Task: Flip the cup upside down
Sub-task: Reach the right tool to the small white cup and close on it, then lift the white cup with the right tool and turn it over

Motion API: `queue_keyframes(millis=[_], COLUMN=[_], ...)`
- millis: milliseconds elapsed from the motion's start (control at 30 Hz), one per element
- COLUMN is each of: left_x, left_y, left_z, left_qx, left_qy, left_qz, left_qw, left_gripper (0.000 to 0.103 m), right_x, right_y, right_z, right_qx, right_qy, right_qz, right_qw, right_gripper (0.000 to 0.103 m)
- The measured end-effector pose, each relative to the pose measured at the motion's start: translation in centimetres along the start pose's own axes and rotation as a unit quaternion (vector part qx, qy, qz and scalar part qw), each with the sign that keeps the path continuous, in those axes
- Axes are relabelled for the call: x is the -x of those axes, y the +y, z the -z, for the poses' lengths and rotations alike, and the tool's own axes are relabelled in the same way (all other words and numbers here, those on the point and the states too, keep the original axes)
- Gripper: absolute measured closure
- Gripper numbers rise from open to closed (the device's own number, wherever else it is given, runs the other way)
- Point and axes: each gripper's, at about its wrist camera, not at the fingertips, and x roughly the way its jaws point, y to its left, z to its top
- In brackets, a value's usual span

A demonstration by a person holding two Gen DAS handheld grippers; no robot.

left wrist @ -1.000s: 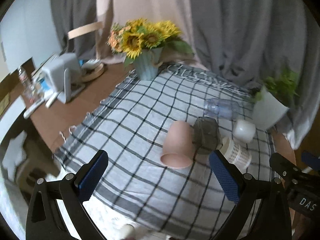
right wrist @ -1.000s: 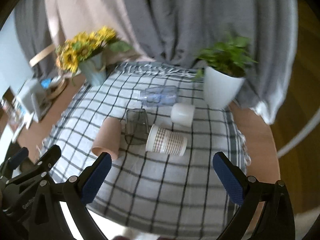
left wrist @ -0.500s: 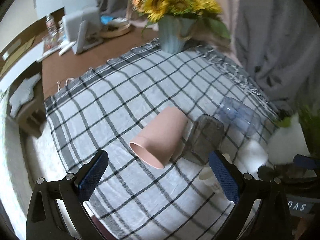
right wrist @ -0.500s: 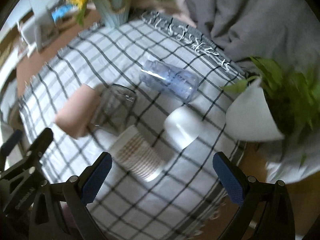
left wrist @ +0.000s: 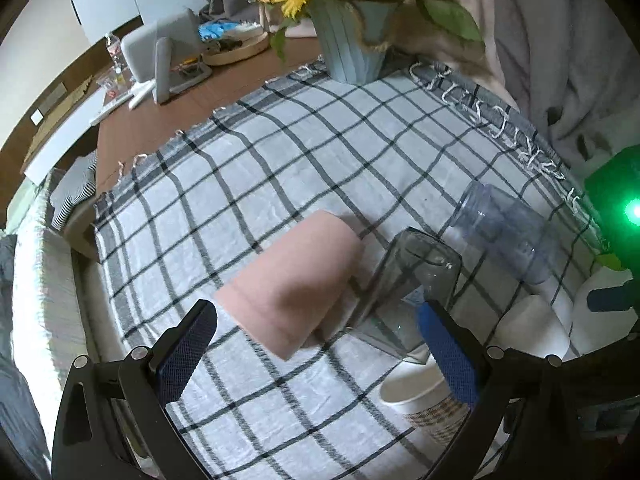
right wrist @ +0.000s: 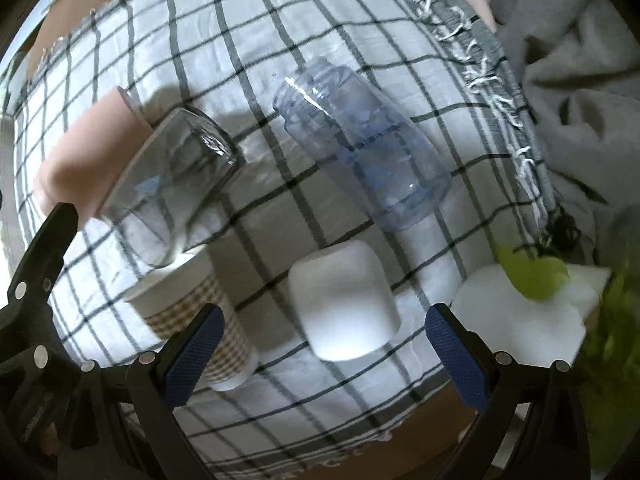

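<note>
Five cups lie on their sides on a checked tablecloth [left wrist: 280, 152]; positions are given relative to the dark glass tumbler [left wrist: 408, 292] at the centre of the group. Left wrist view: the left gripper [left wrist: 316, 356] has its blue-padded fingers [left wrist: 184, 352] spread wide and empty above the cloth; the pink cup [left wrist: 296, 280] lies touching the tumbler's left side, its open rim nearest the camera and between the two fingers, nearer the left one. The right finger overlaps the tumbler's near end. Below the tumbler lies a patterned paper cup [left wrist: 420, 400]; to its right, a clear blue cup [left wrist: 504, 232]. Right wrist view: the right gripper [right wrist: 324, 356] is likewise wide open and holds nothing; the white cup [right wrist: 344, 300] lies right of and below the tumbler, between the fingers and just beyond their tips. A white plant pot [right wrist: 528, 312] stands further right.
</note>
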Motion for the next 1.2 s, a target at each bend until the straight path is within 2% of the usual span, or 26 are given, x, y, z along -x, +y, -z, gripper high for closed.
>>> queue_keyframes(millis=[100,400,500,600,767,967,1200], left_x=[-0.6,-1.7,-1.9,-2.1,-2.0,-1.1,-0.1], left_y=[-0.8,-3.1,-3.5,-3.7,-3.6,-3.4,-1.6], left_z=[0.0,0.1,0.1,0.2,-0.1,-0.5,-0.9], left_qx=[-0.005,-0.038,-0.044,-0.047,-0.060,-0.112,-0.145], left_qy=[0.007,0.015,0.016,0.017,0.011,-0.005,-0.008], left_qz=[-0.007,-0.032,-0.034,-0.035,-0.027,-0.014,0.033], left_qw=[0.9999,0.9987,0.9983,0.9982,0.9978,0.9935,0.9888], left_gripper=[0.001,0.001,0.001,0.001,0.000,0.000,0.000], right_x=[-1.0,-4.4,-5.3,-5.9,-6.4,-5.0,0.8], right_y=[-0.5,-1.8,-2.2,-2.6,-4.4,-5.8,-4.1], right_z=[-0.4,-1.0,-1.1,-1.1,-0.6,1.4,4.2], right_qx=[0.006,0.003,-0.002,-0.010,-0.041,-0.085,-0.151], right_qy=[0.006,0.024,0.028,0.028,0.024,0.013,-0.030], right_qz=[-0.011,-0.044,-0.050,-0.049,-0.067,-0.072,-0.050], right_qw=[1.000,0.999,0.998,0.998,0.997,0.994,0.987], right_gripper=[0.001,0.013,0.019,0.029,0.030,0.031,0.031])
